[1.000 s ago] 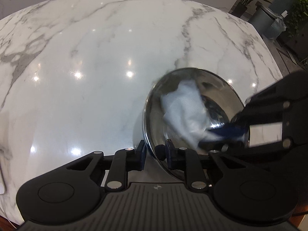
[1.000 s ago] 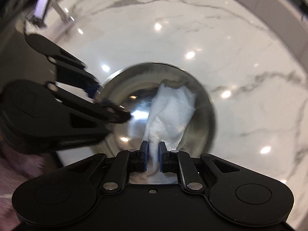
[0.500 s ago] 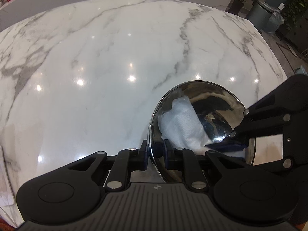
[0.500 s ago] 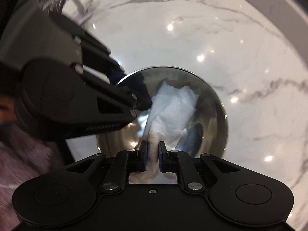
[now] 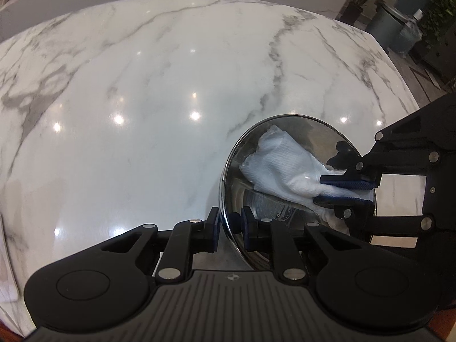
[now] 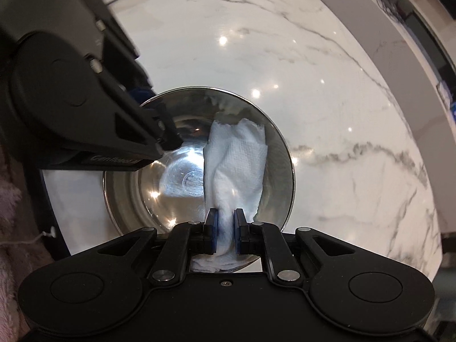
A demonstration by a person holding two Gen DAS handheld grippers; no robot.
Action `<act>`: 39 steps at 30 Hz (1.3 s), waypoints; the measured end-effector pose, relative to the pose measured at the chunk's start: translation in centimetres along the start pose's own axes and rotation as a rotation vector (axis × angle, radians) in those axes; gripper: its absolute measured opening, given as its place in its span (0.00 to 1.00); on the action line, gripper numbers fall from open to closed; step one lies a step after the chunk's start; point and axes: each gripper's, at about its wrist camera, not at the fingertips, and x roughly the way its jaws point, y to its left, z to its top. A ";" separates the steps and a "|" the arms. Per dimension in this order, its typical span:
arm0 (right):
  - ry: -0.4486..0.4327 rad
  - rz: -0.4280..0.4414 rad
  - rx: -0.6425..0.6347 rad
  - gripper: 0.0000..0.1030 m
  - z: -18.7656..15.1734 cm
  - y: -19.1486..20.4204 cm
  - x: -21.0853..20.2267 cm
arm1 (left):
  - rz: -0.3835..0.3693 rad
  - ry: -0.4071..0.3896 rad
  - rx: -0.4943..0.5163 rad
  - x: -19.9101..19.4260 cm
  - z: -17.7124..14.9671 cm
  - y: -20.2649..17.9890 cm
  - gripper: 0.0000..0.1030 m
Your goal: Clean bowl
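bowl [image 6: 159, 188]: mirror-polished metal | towel [image 6: 236, 159]: white embossed paper | table [image 5: 142, 85]: glossy veined marble

The steel bowl [image 5: 296, 188] sits on the marble table [image 5: 142, 114], near its right edge. A paper towel [image 5: 285, 162] lies inside the bowl against its far wall. The left gripper [image 5: 230, 223] straddles the bowl's near-left rim; the right gripper [image 6: 225, 222] pinches the towel's near end. A trash bin [image 5: 394, 25] stands beyond the table's far right corner.
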 end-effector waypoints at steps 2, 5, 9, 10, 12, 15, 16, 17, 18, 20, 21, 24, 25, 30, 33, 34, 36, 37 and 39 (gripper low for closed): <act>0.008 0.005 0.006 0.09 0.1 -0.4 0.0 | -0.014 0.023 -0.032 0.0 -0.3 0.3 0.34; 0.014 0.023 0.019 0.09 0.3 -1.3 0.0 | -0.048 0.041 -0.050 0.0 -0.7 0.4 0.35; 0.015 0.045 0.042 0.09 0.4 -2.3 -0.1 | -0.065 0.035 -0.030 -0.4 -1.2 0.0 0.28; 0.015 0.046 0.043 0.09 0.4 -2.6 -0.1 | -0.061 0.026 -0.021 -0.5 -1.2 -0.1 0.25; 0.019 0.047 0.046 0.09 0.5 -3.1 -0.2 | -0.055 0.011 -0.008 -0.7 -1.1 -0.3 0.25; 0.026 0.070 0.075 0.10 0.5 -4.0 -0.3 | -0.035 0.007 0.003 -0.6 -0.8 -0.4 0.21; 0.028 0.085 0.091 0.10 0.5 -4.3 -0.3 | -0.028 0.007 0.006 -0.5 -0.7 -0.4 0.20; 0.030 0.100 0.106 0.10 0.6 -4.7 -0.3 | -0.021 0.006 0.009 -0.5 -0.6 -0.4 0.18; 0.032 0.129 0.130 0.10 0.6 -5.3 -0.2 | -0.014 0.006 0.011 -0.4 -0.5 -0.5 0.17; 0.031 0.189 0.180 0.10 0.6 -6.4 -0.1 | -0.001 0.004 0.017 -0.3 -0.3 -0.5 0.14; 0.030 0.229 0.213 0.10 0.5 -7.1 0.0 | 0.005 0.003 0.019 -0.3 -0.2 -0.5 0.13; 0.023 0.312 0.263 0.10 0.4 -8.2 0.2 | 0.012 0.002 0.024 -0.1 -0.1 -0.5 0.12; 0.023 0.326 0.271 0.10 0.4 -8.5 0.3 | 0.015 0.000 0.029 -0.1 0.0 -0.6 0.12; 0.031 0.326 0.247 0.10 0.3 -9.4 0.0 | 0.030 -0.005 0.057 0.0 0.1 -0.9 0.12; 0.046 0.297 0.216 0.10 -0.3 -8.8 -0.8 | 0.028 -0.006 0.065 -0.1 0.1 -0.9 0.12; 0.052 0.286 0.205 0.10 -0.7 -8.4 -1.2 | 0.029 -0.007 0.070 -0.1 0.2 -0.9 0.12; 0.068 0.256 0.181 0.10 -0.6 -8.8 -1.4 | 0.034 -0.009 0.081 -0.1 0.2 -1.1 0.12; 0.074 0.241 0.171 0.10 -0.6 -8.9 -1.5 | 0.037 -0.010 0.087 -0.1 0.1 -1.2 0.12; 0.086 0.211 0.149 0.10 -0.6 -9.1 -1.7 | 0.042 -0.012 0.096 -0.1 0.1 -1.3 0.12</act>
